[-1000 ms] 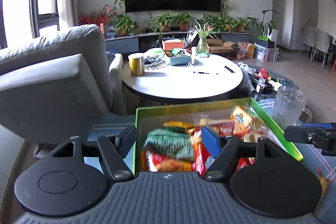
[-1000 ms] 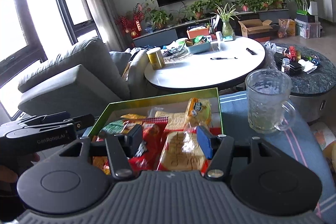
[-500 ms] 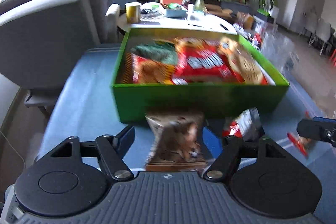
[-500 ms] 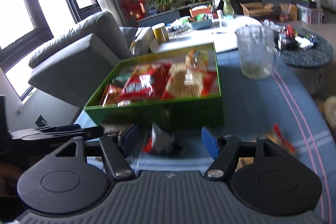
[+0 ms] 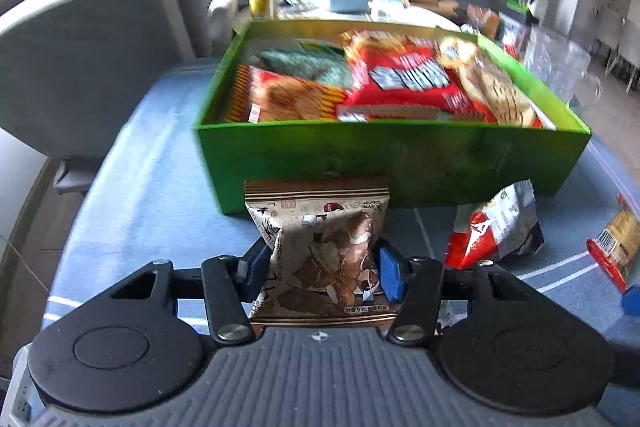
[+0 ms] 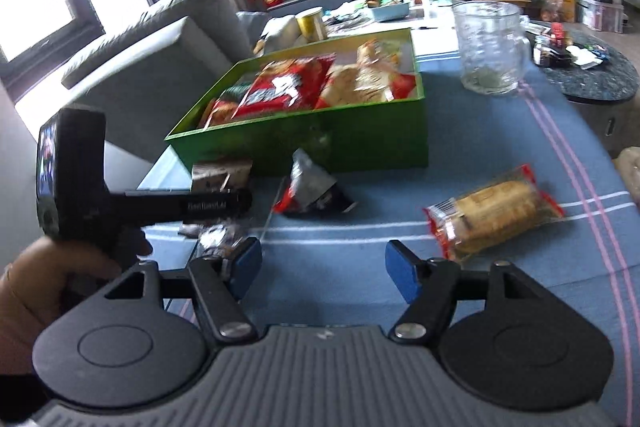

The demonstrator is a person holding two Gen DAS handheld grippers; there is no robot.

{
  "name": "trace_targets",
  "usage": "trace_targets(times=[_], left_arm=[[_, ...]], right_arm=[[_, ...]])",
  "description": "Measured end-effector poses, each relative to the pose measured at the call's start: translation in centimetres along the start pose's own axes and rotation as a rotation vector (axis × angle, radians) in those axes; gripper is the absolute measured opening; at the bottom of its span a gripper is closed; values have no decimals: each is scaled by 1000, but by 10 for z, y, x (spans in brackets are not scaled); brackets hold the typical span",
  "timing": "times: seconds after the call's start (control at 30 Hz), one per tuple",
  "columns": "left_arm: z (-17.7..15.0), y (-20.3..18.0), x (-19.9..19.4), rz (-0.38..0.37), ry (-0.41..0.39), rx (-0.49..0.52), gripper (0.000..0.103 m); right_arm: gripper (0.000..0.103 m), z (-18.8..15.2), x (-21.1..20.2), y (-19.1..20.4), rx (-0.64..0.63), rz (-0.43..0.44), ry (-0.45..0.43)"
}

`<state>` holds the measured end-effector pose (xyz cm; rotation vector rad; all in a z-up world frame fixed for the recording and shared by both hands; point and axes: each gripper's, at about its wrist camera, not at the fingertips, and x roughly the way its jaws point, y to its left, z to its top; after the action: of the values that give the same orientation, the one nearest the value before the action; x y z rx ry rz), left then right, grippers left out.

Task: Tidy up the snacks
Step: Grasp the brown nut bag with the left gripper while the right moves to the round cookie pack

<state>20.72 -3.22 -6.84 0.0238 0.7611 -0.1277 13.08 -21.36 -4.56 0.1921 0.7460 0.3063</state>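
Left tongs (image 5: 320, 269) have just closed on the brown snack packet (image 5: 324, 251) before the green box (image 5: 394, 163), ready for boxing; right tongs (image 6: 322, 265) have been opening, empty.

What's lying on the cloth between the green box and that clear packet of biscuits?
Nothing: between the green box and the biscuit packet only bare blue cloth shows, in the right wrist view.

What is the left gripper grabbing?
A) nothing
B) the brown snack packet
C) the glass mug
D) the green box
B: the left gripper has just been closing and its blue pads pinch the brown snack packet in front of the green box.
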Motion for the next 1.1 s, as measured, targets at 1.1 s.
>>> trace_targets(times=[1.1], left_arm=[[-40, 77, -72, 77, -120, -282, 52]], right_arm=[[91, -25, 40, 92, -259, 118, 136]])
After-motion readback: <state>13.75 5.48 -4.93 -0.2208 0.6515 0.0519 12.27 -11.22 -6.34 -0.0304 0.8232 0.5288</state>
